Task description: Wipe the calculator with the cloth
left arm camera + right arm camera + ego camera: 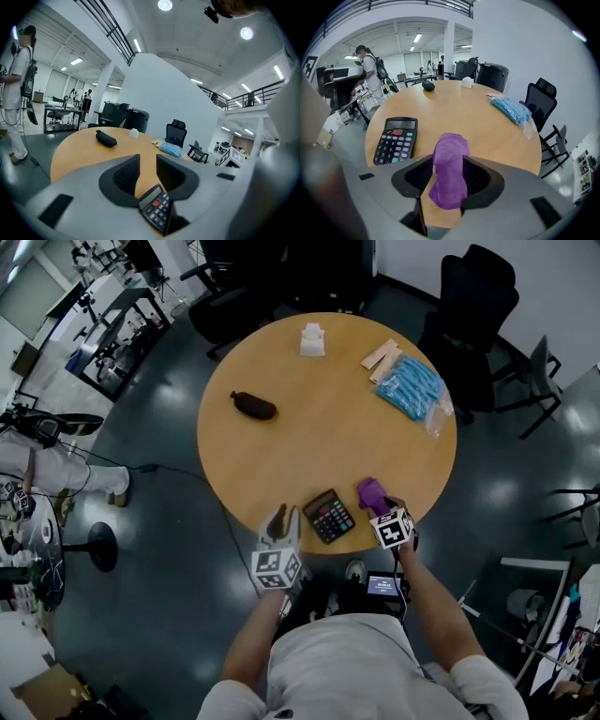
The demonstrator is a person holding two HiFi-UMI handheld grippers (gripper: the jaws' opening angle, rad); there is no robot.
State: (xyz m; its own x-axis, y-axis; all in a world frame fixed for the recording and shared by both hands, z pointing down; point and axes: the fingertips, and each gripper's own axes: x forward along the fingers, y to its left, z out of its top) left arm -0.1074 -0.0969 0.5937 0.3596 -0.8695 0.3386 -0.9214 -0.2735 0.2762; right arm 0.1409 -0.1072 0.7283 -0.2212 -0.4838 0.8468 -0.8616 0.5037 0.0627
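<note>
Cloth (450, 180) loose between open right tongs (449, 161); left tongs (147, 161) open, empty, near calculator (154, 208).

1. The calculator (396, 139) on the tabletop has printed keys and a display, but the marks are too small to read in any view.
2. The left marker cube (277, 568) and the right marker cube (392, 528) carry black-and-white square patterns, not letters or numbers.
3. No other text is legible.

The round wooden surface (328, 437) carries a calculator (329, 516) and a purple cloth (372, 493) near its front edge, a black pouch (253, 406) further left, and a white object (312, 339), tan strips (380, 356) and a blue packet (411, 387) far back.
</note>
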